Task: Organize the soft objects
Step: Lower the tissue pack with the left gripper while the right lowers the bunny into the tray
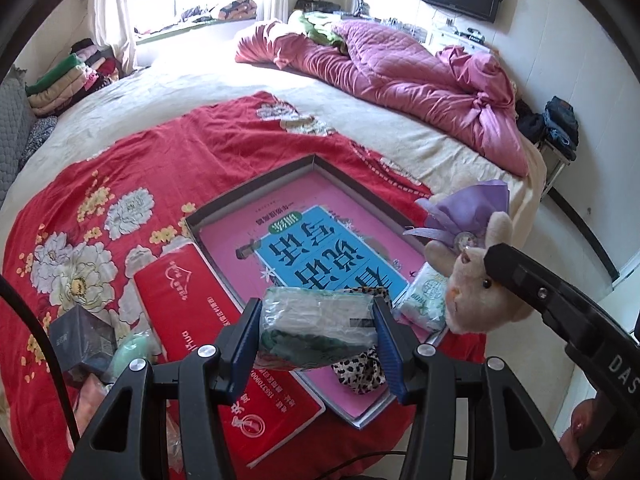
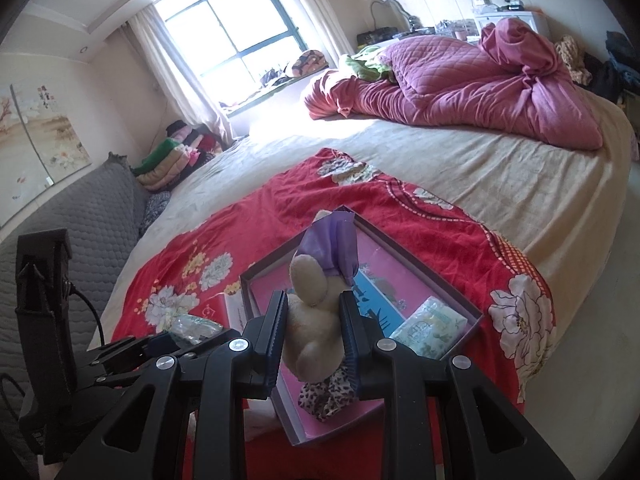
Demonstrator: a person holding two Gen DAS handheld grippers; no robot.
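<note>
While our left tongs [image 1: 318, 330] pinch a clear-wrapped soft bundle [image 1: 316, 320] above the pink-lined box's [image 1: 320, 162] near edge, our right tongs [image 2: 314, 334] clamp a plush rabbit [image 2: 314, 320] over that box, where a tissue pack [image 2: 430, 330] and leopard-print cloth [image 2: 326, 394] lie.

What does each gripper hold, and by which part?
Left gripper: plastic-wrapped cloth bundle, gripped at its two ends. Right gripper: plush rabbit, gripped across its body.

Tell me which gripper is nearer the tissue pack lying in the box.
Right. The right gripper, clamping the plush bunny, hangs just left of the tissue pack. The left gripper, holding a plastic-wrapped bundle, sits farther left.
</note>
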